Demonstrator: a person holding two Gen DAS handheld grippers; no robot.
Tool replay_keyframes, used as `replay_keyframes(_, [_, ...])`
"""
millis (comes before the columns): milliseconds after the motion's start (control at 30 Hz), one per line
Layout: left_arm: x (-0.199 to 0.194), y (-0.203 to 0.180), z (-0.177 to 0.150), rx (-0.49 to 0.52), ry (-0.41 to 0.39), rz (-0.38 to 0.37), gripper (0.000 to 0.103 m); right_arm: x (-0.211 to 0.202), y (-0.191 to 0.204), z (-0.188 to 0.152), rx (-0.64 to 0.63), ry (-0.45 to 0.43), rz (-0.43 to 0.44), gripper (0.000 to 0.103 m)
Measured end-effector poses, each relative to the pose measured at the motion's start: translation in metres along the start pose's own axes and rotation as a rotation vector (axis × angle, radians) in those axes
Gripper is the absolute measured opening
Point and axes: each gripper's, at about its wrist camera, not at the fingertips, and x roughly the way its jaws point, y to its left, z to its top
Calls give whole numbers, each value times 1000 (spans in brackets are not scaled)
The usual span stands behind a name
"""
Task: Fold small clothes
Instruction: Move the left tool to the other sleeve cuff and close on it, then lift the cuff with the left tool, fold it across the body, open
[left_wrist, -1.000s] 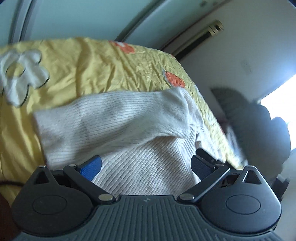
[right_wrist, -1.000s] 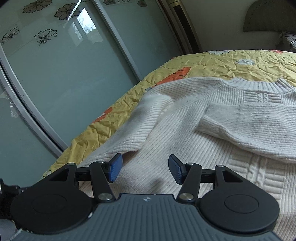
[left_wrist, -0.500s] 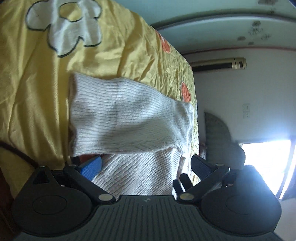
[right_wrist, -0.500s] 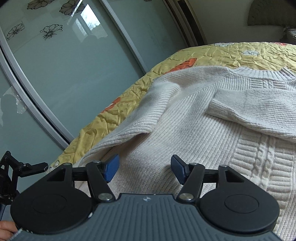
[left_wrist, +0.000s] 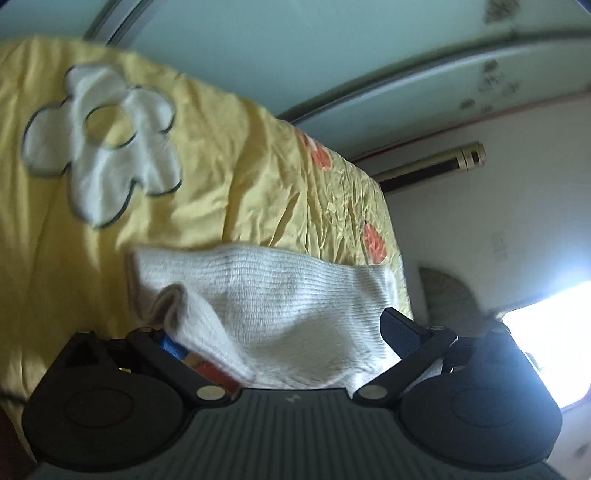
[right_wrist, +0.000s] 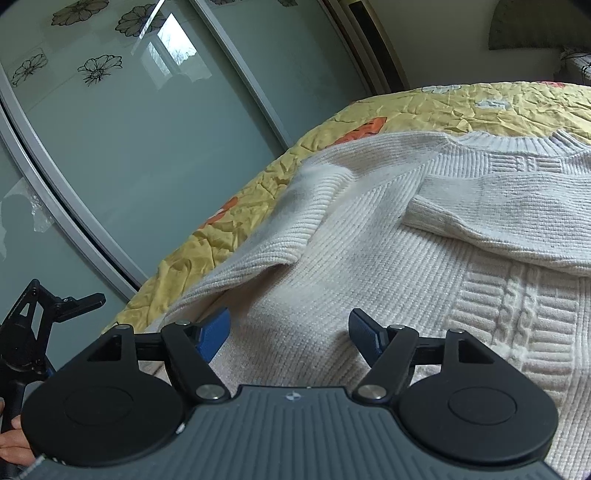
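Since 0.5 s ago, L view has tilted: folded sleeve (left_wrist: 280, 295) now sags toward left gripper (left_wrist: 284, 339), jaws spread wide, knit draped between, nothing pinched. Right gripper (right_wrist: 290, 332) also spread, hovering over cream cable-knit sweater (right_wrist: 388, 251), which lies flat on yellow bedspread (right_wrist: 258, 218) w/ white flower appliqué (left_wrist: 103, 147) at 10 o'clock. No legible writing. Room: frosted sliding doors w/ flower prints (right_wrist: 122, 122); bright window (left_wrist: 554, 339) at 3 o'clock.
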Motion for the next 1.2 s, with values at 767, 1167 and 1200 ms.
replay_keyframes(767, [-8,-70,-17,457,-215,204,8,-24,-18,-3,-45,-41,-104,75])
replay_keyframes(1167, [33,-169,53,847,-614,465,8,-59,-71,-11,64,-98,-197,76])
replay_keyframes(1200, [36,-176,55,869,-650,483,8,-60,-75,-12,77,-100,-199,76])
